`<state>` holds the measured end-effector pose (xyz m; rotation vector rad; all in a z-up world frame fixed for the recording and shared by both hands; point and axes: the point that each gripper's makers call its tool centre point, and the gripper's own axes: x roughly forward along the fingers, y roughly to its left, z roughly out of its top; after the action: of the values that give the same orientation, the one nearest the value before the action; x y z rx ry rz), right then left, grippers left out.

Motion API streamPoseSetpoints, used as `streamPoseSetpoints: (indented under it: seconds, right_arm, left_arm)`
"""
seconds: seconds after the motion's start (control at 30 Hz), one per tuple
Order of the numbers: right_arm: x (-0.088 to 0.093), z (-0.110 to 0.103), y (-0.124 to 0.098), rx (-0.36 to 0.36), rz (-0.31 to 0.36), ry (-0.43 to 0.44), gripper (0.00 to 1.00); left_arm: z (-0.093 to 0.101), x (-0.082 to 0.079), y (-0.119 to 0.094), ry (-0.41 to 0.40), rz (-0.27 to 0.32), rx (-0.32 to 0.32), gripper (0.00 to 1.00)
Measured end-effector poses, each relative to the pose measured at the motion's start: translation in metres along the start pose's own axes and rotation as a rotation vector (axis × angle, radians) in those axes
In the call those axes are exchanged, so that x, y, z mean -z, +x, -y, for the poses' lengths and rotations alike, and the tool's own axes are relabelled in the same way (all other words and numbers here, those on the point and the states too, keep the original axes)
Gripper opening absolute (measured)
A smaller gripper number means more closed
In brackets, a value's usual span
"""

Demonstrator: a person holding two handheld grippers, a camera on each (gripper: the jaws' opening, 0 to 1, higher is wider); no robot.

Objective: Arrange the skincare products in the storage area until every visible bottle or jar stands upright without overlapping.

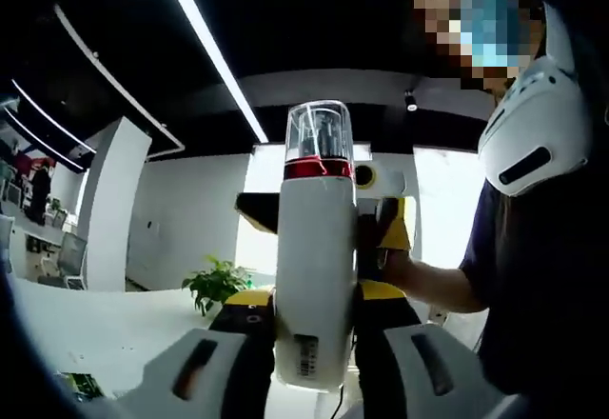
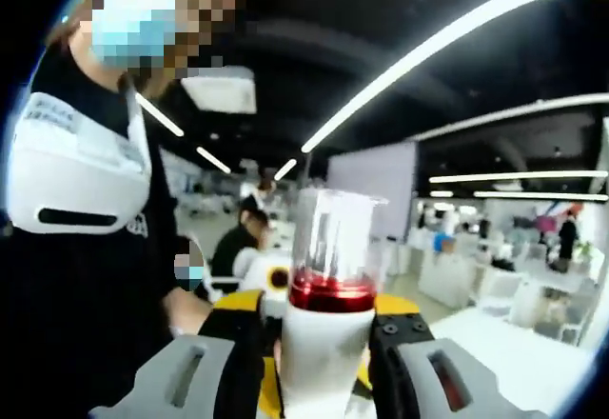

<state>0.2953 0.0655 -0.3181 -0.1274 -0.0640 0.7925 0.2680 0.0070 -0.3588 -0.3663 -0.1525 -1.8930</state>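
Note:
A white bottle (image 1: 315, 267) with a red collar and a clear cap stands upright between the jaws of my left gripper (image 1: 314, 329), which is shut on its lower body. In the right gripper view the same bottle (image 2: 328, 343) sits between the jaws of my right gripper (image 2: 319, 338), shut on it just below the red collar (image 2: 331, 295). Each gripper's yellow and black body shows behind the bottle in the other's view: the right gripper (image 1: 388, 233) and the left gripper (image 2: 249, 297). The bottle is raised in the air in front of the person.
The person (image 1: 542, 276) holding the grippers stands close behind the bottle. A white table (image 1: 105, 329) with a green plant (image 1: 217, 284) lies to the left. Office desks (image 2: 519, 343) and seated people (image 2: 243, 238) are farther back.

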Motion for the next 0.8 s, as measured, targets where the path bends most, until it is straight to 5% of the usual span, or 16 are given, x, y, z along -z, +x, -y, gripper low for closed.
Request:
streamPoseSetpoints:
  seconds: [0.17,0.5,0.8]
  right_arm:
    - [-0.001,0.01,-0.003,0.0,0.043,0.135,0.28]
    - [0.003,0.017,0.0,0.049,-0.05,0.036,0.32]
    - [0.005,0.035,-0.013,0.012,-0.027,0.105,0.34]
  left_arm:
    - [-0.004,-0.002,-0.006,0.008,0.0,-0.024,0.33]
    - [-0.013,0.001,-0.006,-0.009,0.014,-0.033,0.33]
    - [-0.024,-0.007,-0.005,0.027,0.016,-0.02,0.33]
